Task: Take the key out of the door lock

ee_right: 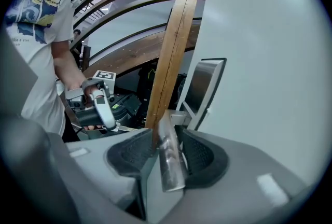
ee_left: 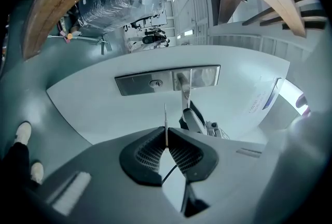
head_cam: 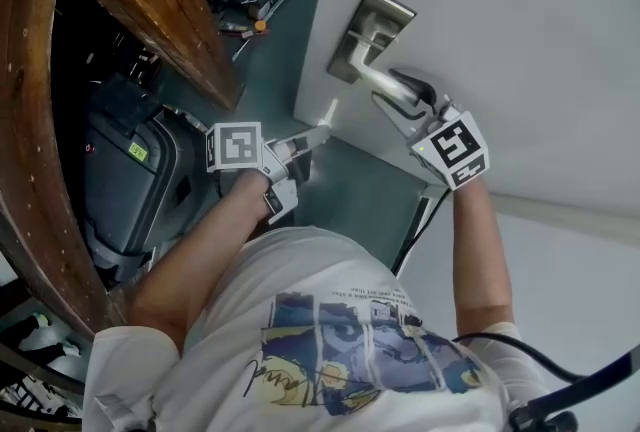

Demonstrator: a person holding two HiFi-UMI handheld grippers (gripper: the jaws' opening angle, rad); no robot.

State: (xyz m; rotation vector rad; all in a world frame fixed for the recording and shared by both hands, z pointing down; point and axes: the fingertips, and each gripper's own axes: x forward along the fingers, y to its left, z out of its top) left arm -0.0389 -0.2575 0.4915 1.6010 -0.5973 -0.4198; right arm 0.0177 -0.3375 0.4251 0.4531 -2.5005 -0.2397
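Key (ee_left: 166,118), thin and seen edge-on, stood pinched between the pressed-together left tongs (ee_left: 166,137) at the middle of the left gripper view. It was clear of the door (head_cam: 520,40), so it was already out of the lock. The keyhole (ee_left: 155,83) in the metal lock plate (ee_left: 136,84), at upper centre of that frame, looked empty. The grip seemed to sit on the key's broad end, with the blade pointing toward the door, which would suit a straight pull away from the lock. The right tongs (ee_right: 168,140) were spread around the lever handle (ee_right: 171,161), low in the middle of the right gripper view. The lever lay between the jaws with a gap on its left side, so the pads did not appear to be squeezing it. That hold was probably there to steady the door while the key came free. By count there was one key, one keyhole, one lock plate, one lever handle, one door and two tongs.
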